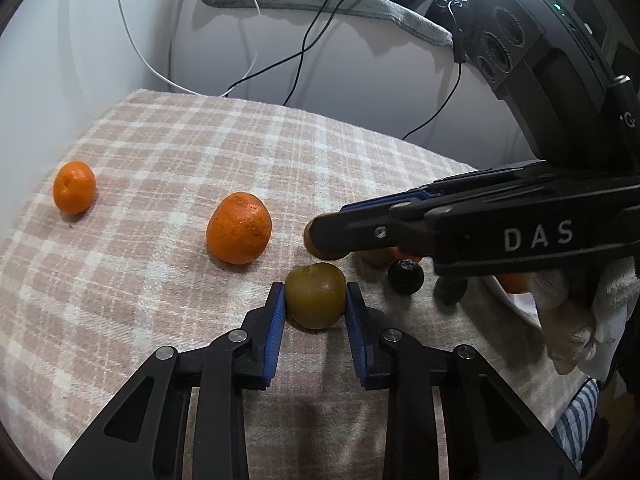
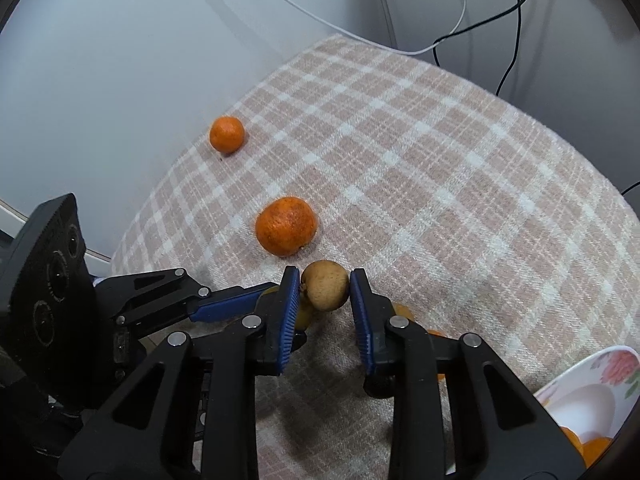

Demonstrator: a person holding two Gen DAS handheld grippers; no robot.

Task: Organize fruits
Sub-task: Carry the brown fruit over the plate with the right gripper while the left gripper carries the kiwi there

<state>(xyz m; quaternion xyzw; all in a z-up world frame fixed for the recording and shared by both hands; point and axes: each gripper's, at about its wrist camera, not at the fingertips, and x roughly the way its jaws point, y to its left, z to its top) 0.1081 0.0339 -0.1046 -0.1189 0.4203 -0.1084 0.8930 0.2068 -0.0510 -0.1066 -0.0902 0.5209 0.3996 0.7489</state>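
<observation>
My left gripper (image 1: 316,298) is shut on a yellow-green fruit (image 1: 316,294) that rests on the checked cloth (image 1: 180,152). My right gripper (image 2: 325,288) is shut on a small brown fruit (image 2: 325,285) just above the cloth; it reaches in from the right in the left wrist view (image 1: 320,236). A large orange (image 1: 239,228) lies just beyond both grippers, also in the right wrist view (image 2: 286,226). A small orange (image 1: 74,187) sits far left, near the cloth's edge (image 2: 227,134). A small dark fruit (image 1: 405,277) lies under the right gripper.
A white flowered bowl (image 2: 600,364) holding orange fruit stands at the near right. Small orange fruits (image 2: 402,312) lie partly hidden under my right gripper. Cables (image 1: 312,40) hang on the wall behind. A grey mat (image 1: 320,0) lies on a ledge at the back.
</observation>
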